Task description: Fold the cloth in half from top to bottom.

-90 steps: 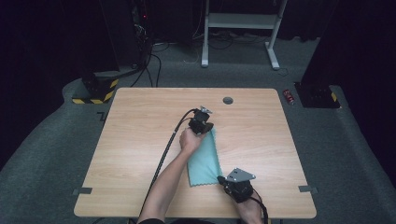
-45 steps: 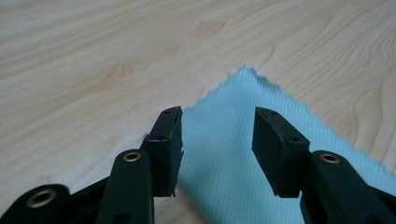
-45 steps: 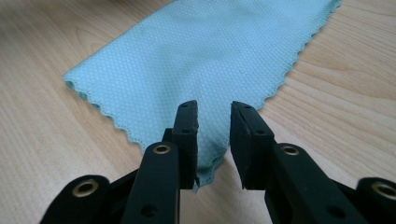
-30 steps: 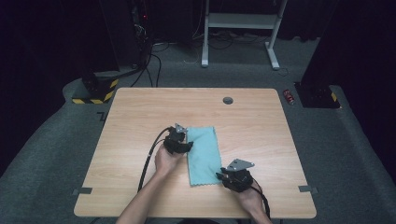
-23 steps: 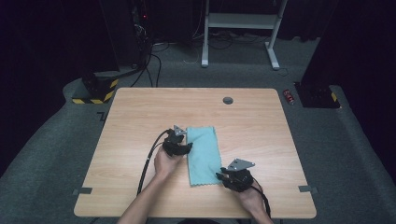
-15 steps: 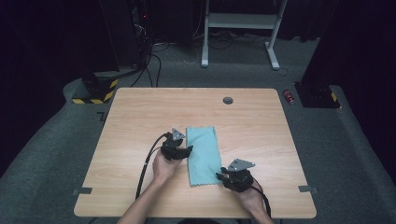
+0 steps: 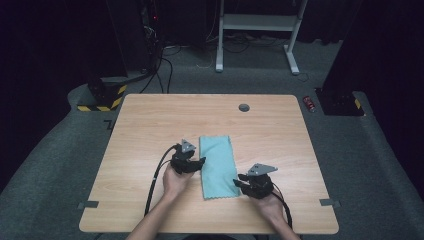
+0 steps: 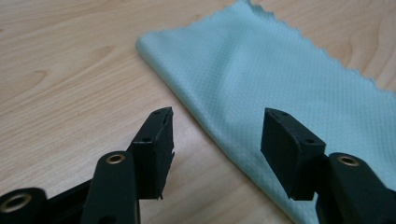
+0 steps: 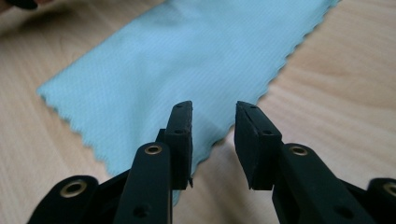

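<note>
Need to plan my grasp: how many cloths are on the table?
1: a folded light-blue cloth lies flat mid-table between the left gripper and the right gripper.

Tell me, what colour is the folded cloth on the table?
Light teal cloth, best seen in the left gripper view.

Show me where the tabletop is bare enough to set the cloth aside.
The far half, between the folded teal cloth and the grommet, is bare. So are the left strip beyond the left tool and the right strip past the right tool. The near middle is crowded with both hands and cables.
</note>
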`<state>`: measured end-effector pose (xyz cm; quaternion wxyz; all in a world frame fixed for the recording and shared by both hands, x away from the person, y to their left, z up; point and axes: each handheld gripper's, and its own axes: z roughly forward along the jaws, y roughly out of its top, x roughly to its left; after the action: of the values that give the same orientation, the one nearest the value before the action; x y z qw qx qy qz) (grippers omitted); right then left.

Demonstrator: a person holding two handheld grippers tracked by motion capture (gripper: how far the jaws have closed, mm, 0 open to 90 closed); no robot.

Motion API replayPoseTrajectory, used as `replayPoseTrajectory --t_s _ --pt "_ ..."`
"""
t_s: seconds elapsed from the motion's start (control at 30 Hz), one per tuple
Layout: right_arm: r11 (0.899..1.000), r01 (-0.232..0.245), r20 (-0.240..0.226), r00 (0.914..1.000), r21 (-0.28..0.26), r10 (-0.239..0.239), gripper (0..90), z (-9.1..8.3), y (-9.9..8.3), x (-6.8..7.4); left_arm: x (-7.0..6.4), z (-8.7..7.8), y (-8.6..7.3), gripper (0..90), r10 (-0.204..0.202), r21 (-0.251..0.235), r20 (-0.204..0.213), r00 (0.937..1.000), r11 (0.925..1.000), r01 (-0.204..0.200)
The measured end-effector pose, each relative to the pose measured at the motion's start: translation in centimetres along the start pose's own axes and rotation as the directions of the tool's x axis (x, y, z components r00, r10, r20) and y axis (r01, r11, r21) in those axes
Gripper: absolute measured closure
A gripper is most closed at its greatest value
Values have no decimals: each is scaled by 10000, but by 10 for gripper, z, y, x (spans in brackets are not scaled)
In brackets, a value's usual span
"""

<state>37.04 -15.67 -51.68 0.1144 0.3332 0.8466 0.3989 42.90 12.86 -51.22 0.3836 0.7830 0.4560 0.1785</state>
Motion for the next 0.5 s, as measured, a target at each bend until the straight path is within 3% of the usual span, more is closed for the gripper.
replayPoseTrajectory --t_s 0.2,0.27,0.3,0.37,0.47,0.5 --pt "9990 -434 -24 9991 -117 433 693 5 25 -25 14 10 12 441 -785 -99 -169 9968 9969 784" --pt "9974 -696 -14 9976 -166 696 698 10 34 -34 19 16 19 443 -802 46 -291 9964 9968 804" --pt "9965 -813 22 9967 -171 813 701 12 39 -39 21 18 20 444 -877 -133 -348 9955 9961 873" --pt "9938 -1086 103 9940 -239 1089 708 18 47 -47 25 24 26 447 -957 112 -352 9948 9953 961" --pt "9897 -1409 240 9896 -248 1415 708 28 58 -59 31 28 28 456 -1296 -290 -440 9906 9913 1284" --pt "9883 -1505 283 9881 -237 1512 707 31 61 -61 34 31 29 456 -1483 -117 -437 9880 9889 1479"
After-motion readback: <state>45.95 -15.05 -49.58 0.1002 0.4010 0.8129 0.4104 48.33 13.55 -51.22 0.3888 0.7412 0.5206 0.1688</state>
